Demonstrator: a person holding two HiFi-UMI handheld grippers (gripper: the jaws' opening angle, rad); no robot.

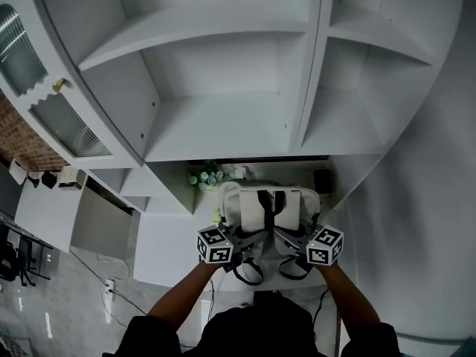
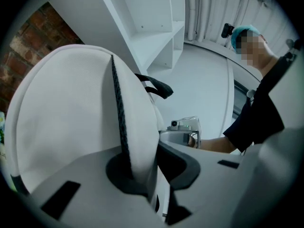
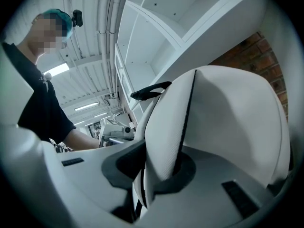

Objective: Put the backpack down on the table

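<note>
We've got the white backpack (image 1: 269, 207) upright over the table (image 1: 165, 253), left gripper (image 2: 142, 171) & right gripper (image 3: 157, 171) each clamped on a side edge; touchdown unclear, so lowering & letting go remain.

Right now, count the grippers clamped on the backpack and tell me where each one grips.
2. The left gripper pinches the left side of the white backpack; the right gripper pinches its right side. Both grip at the end nearest the person. No other gripper is in view.
</note>
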